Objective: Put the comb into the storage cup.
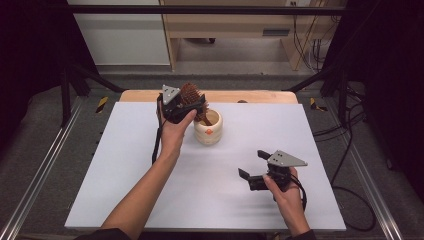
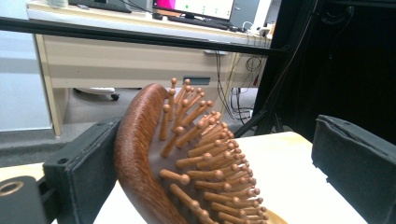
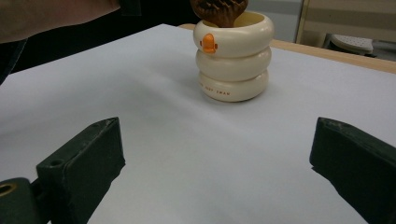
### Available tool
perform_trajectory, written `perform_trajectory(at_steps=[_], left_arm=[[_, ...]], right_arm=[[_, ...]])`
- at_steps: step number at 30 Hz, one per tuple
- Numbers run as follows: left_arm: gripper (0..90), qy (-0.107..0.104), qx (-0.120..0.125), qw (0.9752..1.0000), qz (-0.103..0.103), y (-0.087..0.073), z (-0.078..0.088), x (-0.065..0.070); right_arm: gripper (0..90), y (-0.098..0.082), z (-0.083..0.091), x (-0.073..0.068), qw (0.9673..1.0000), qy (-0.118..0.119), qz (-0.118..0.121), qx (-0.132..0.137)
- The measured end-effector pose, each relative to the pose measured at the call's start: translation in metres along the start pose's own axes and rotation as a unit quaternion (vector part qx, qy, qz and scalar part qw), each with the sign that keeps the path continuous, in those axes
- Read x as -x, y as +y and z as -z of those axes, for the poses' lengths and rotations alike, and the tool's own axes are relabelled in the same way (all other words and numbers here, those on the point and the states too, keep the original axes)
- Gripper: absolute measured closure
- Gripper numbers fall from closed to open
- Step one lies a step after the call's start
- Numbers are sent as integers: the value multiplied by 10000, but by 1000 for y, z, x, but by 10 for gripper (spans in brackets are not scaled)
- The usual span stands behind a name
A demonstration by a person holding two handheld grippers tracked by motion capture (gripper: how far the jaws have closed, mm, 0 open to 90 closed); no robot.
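A brown wooden hairbrush (image 1: 191,95) stands handle-down in a cream ringed cup (image 1: 208,128) at the back middle of the white sheet. My left gripper (image 1: 192,103) is open around the brush head. In the left gripper view the brush (image 2: 187,163) leans its back against the left jaw, while the right jaw stands clear of the bristles. My right gripper (image 1: 252,164) rests low at the front right, open with nothing in it. In the right gripper view my right gripper (image 3: 215,163) faces the cup (image 3: 233,60), which has an orange mark, with the brush (image 3: 219,11) sticking out of its top.
The white sheet (image 1: 150,190) covers a wooden table whose far edge (image 1: 260,96) shows behind the cup. Black frame bars and cables run along both sides. A desk stands beyond the table.
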State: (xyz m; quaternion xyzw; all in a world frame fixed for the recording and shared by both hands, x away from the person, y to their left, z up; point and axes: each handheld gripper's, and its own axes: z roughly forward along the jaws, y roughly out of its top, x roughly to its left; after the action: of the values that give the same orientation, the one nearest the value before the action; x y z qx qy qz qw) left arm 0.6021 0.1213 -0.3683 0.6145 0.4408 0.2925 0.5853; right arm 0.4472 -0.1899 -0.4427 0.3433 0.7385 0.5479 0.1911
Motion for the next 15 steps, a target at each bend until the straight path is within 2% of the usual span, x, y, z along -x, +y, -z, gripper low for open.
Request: perform_trajectory(at_steps=[2,3,7,15], left_arm=[[36,42,15,10000,-54,1,2,1],[37,88,63,9998,-167,2,3,1],[37,110,67,9996,-263,3,5,2],[37,104,76,9996,-245,5,11,1]], right_arm=[[34,0,0,0,10000,1,0,-3],[34,0,0,0,10000,-1,0,-7],[34,0,0,0,10000,8,1,-13],[34,0,0,0,10000,-2,17,-16]])
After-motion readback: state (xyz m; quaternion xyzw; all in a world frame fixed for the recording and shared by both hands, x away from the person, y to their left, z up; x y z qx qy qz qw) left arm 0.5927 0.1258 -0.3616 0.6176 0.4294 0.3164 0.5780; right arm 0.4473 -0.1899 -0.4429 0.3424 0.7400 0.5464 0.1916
